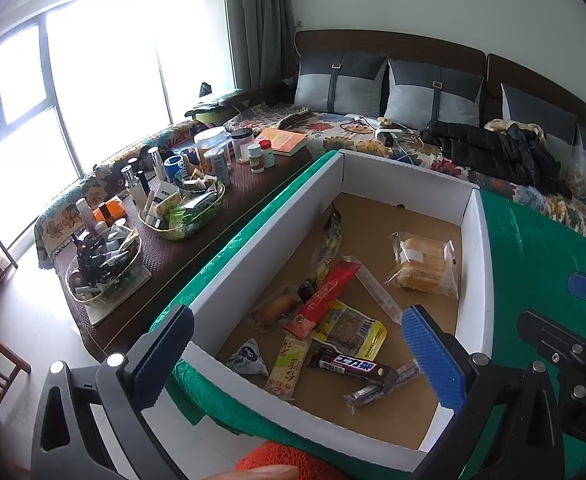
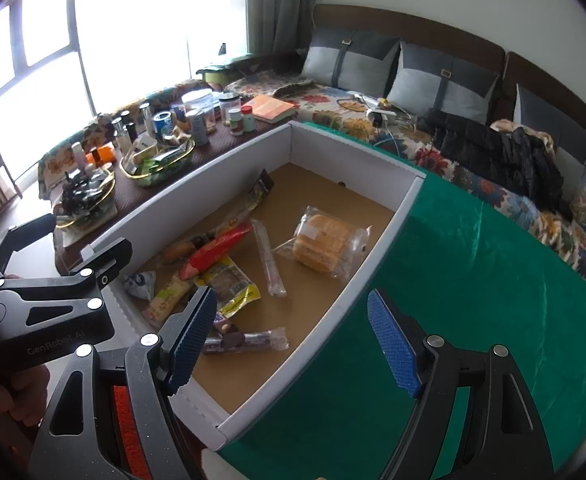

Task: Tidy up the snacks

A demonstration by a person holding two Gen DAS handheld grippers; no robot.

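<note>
A shallow white cardboard box [image 1: 269, 240] [image 2: 377, 256] with a brown floor sits on a green cloth. It holds several snacks: a wrapped bun [image 1: 423, 266] [image 2: 323, 242], a red stick pack [image 1: 327, 298] [image 2: 217, 254], a dark chocolate bar [image 1: 353, 366], a clear tube pack [image 1: 377, 288] [image 2: 269, 262], a yellow pack [image 1: 351, 330] [image 2: 233, 286] and a small triangle pack [image 1: 249, 358] [image 2: 139, 284]. My left gripper [image 1: 301, 360] is open and empty over the box's near end. My right gripper [image 2: 293, 344] is open and empty over the box's right wall; it also shows in the left wrist view [image 1: 565, 320].
Green cloth [image 2: 473, 300] spreads right of the box. A dark low table [image 1: 197, 240] at left carries bottles, jars, a book [image 1: 287, 141] and two glass bowls [image 1: 183, 212] of small items. A flowered sofa [image 1: 373, 140] with grey cushions and a black jacket [image 1: 493, 152] lies behind.
</note>
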